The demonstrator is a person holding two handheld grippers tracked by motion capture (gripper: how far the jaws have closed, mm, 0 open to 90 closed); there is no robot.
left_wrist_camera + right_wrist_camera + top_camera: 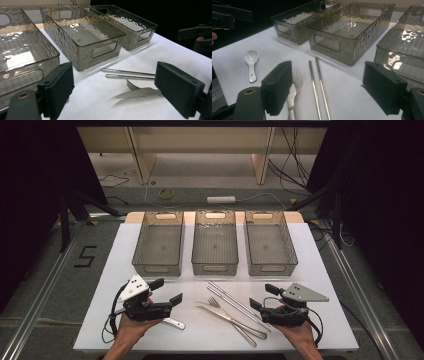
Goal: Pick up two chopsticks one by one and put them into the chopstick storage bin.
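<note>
Three smoky clear bins stand in a row at the back of the white board [310, 270]: left bin [157, 268], middle bin [215, 268], right bin [272, 267]. All three look empty. In front of them lie two metal chopsticks [238, 301], a fork [216, 303] and a knife [235, 320], close together. A white spoon [251, 60] lies at the front left, partly under my left gripper [167, 291]. That gripper hovers open, holding nothing. To the right of the cutlery, my right gripper [263, 296] is also open and holds nothing.
The board rests on a grey surface with metal rails [350, 275] at both sides. Past the bins, on the floor, are cables, a power strip [221, 199] and a roll of tape [166, 193]. Dark curtains close off both sides.
</note>
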